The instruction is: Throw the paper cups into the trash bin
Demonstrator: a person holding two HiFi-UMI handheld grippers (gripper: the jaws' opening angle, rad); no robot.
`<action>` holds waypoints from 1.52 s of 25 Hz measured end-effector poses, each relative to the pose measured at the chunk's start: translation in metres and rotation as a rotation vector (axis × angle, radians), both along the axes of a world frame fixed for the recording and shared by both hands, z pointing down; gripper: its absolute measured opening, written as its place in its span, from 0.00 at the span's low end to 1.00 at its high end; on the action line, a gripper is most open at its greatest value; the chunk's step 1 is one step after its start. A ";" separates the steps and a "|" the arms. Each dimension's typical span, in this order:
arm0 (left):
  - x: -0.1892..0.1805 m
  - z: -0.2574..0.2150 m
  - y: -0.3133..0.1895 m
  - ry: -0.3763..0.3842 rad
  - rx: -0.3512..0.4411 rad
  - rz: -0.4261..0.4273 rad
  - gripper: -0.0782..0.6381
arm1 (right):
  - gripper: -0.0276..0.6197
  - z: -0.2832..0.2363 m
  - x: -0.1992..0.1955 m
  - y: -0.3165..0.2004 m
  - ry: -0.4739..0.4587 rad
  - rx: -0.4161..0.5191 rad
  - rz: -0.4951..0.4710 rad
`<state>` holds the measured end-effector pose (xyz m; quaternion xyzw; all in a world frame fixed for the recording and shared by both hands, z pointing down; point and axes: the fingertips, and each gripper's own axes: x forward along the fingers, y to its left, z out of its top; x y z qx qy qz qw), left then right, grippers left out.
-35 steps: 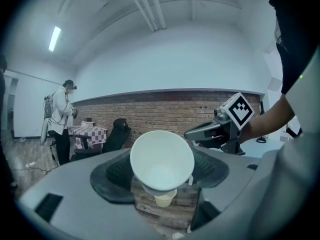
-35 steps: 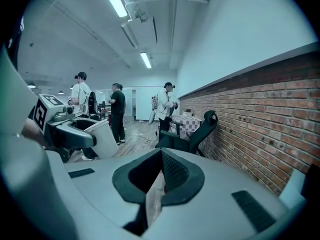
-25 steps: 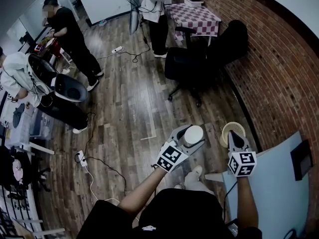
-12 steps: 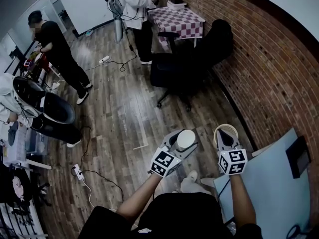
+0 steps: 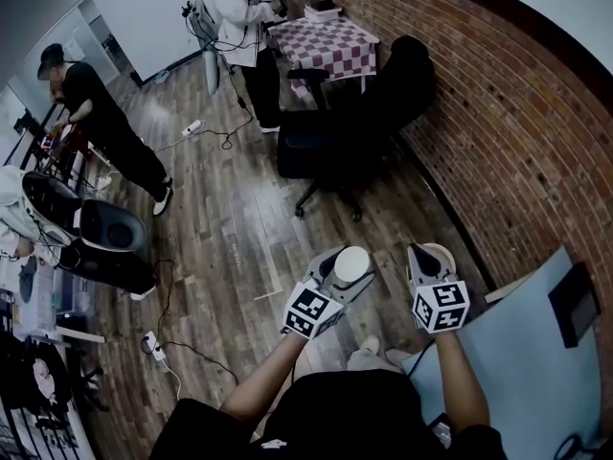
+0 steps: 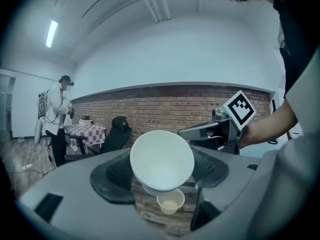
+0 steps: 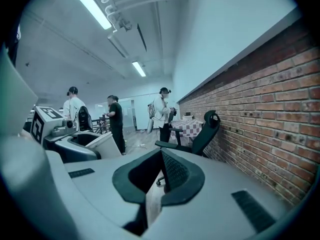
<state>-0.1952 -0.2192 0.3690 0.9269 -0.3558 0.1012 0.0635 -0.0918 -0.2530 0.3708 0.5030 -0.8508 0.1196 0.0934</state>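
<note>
This is the carrying step: one paper cup point(image 6: 162, 158) is in hand and needs to be brought over the trash bin point(image 6: 170, 202). The bin is a small pale mesh basket standing on the wooden floor point(image 5: 239, 218). In the left gripper view it shows at lower centre, just under the cup's base, though well below it. In the head view its rim peeks out at lower right, behind the right claw point(image 7: 161, 170).

The left claw point(image 5: 345, 272) stands at a middling width, because the cup fills it. Both ribbed pads press on the cup's sides, and the cup lies tilted with its open mouth towards the camera (it looks empty inside).

The right claw is closed to a narrow wedge, its pads meeting at the tips with nothing between them. It hovers beside the left one, at lower right of the head view.

The next move probably calls for centring the cup over the bin's mouth, which looks small, and then spreading the left jaws. Released off-centre, a light cup could glance off the rim.
</note>
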 end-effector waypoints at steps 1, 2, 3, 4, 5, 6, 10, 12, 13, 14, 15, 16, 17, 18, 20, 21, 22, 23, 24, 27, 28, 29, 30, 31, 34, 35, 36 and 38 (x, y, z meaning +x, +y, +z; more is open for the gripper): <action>0.003 -0.001 0.000 -0.006 0.001 0.007 0.58 | 0.04 -0.002 0.002 -0.001 -0.009 0.004 0.004; 0.006 -0.002 -0.001 -0.011 -0.001 0.014 0.58 | 0.04 -0.003 0.005 -0.002 -0.016 0.007 0.008; 0.009 -0.003 -0.003 -0.016 -0.003 0.018 0.58 | 0.04 -0.004 0.007 -0.004 -0.023 0.008 0.012; 0.012 -0.004 -0.005 -0.021 -0.005 0.023 0.58 | 0.04 -0.004 0.010 -0.006 -0.029 0.008 0.016; 0.015 -0.005 -0.008 -0.027 -0.007 0.028 0.58 | 0.04 -0.004 0.012 -0.009 -0.035 0.007 0.020; 0.019 -0.007 -0.011 -0.032 -0.006 0.035 0.58 | 0.04 -0.005 0.015 -0.012 -0.041 0.009 0.025; 0.039 -0.013 -0.019 -0.048 0.002 0.072 0.58 | 0.04 -0.006 0.033 -0.015 -0.055 0.011 0.059; 0.050 -0.013 -0.023 -0.048 -0.006 0.093 0.58 | 0.04 -0.004 0.046 -0.016 -0.058 0.005 0.086; 0.056 -0.012 -0.024 -0.048 -0.010 0.105 0.58 | 0.04 -0.002 0.052 -0.017 -0.059 0.002 0.100; 0.061 -0.010 -0.026 -0.050 -0.012 0.118 0.58 | 0.04 -0.001 0.057 -0.017 -0.060 0.001 0.112; 0.066 -0.009 -0.028 -0.054 -0.011 0.131 0.58 | 0.04 0.001 0.062 -0.019 -0.062 0.001 0.123; 0.071 -0.007 -0.030 -0.057 -0.011 0.143 0.58 | 0.04 0.002 0.067 -0.020 -0.064 0.000 0.135; 0.077 -0.005 -0.033 -0.058 -0.014 0.156 0.58 | 0.04 0.005 0.073 -0.020 -0.066 -0.003 0.148; 0.082 -0.002 -0.036 -0.058 -0.019 0.168 0.58 | 0.04 0.008 0.079 -0.020 -0.066 -0.010 0.163; 0.092 0.005 -0.041 -0.054 -0.030 0.194 0.58 | 0.04 0.017 0.089 -0.020 -0.063 -0.026 0.191; 0.095 0.007 -0.044 -0.051 -0.035 0.207 0.58 | 0.04 0.020 0.092 -0.020 -0.062 -0.034 0.205; 0.098 0.009 -0.047 -0.047 -0.039 0.220 0.58 | 0.04 0.023 0.094 -0.020 -0.060 -0.041 0.219; 0.101 0.011 -0.051 -0.044 -0.043 0.233 0.58 | 0.04 0.025 0.097 -0.020 -0.057 -0.047 0.234; 0.103 0.013 -0.055 -0.041 -0.047 0.247 0.58 | 0.04 0.026 0.099 -0.021 -0.054 -0.053 0.250; 0.112 0.020 -0.074 -0.032 -0.063 0.292 0.58 | 0.04 0.032 0.108 -0.031 -0.050 -0.070 0.302; 0.116 0.023 -0.080 -0.032 -0.069 0.312 0.58 | 0.04 0.034 0.111 -0.036 -0.049 -0.076 0.320; 0.121 0.027 -0.087 -0.032 -0.075 0.335 0.58 | 0.04 0.037 0.114 -0.040 -0.047 -0.085 0.341; 0.125 0.031 -0.093 -0.032 -0.083 0.358 0.58 | 0.04 0.041 0.117 -0.043 -0.046 -0.095 0.361; 0.128 0.037 -0.099 -0.032 -0.096 0.379 0.58 | 0.04 0.046 0.118 -0.046 -0.044 -0.107 0.381; 0.135 0.055 -0.114 -0.037 -0.146 0.436 0.58 | 0.04 0.060 0.123 -0.054 -0.040 -0.148 0.443; 0.136 0.062 -0.118 -0.045 -0.164 0.454 0.58 | 0.04 0.064 0.124 -0.056 -0.040 -0.161 0.463; 0.138 0.069 -0.123 -0.054 -0.178 0.472 0.58 | 0.04 0.068 0.127 -0.059 -0.042 -0.172 0.484; 0.144 0.082 -0.133 -0.061 -0.195 0.507 0.58 | 0.04 0.077 0.133 -0.065 -0.046 -0.192 0.527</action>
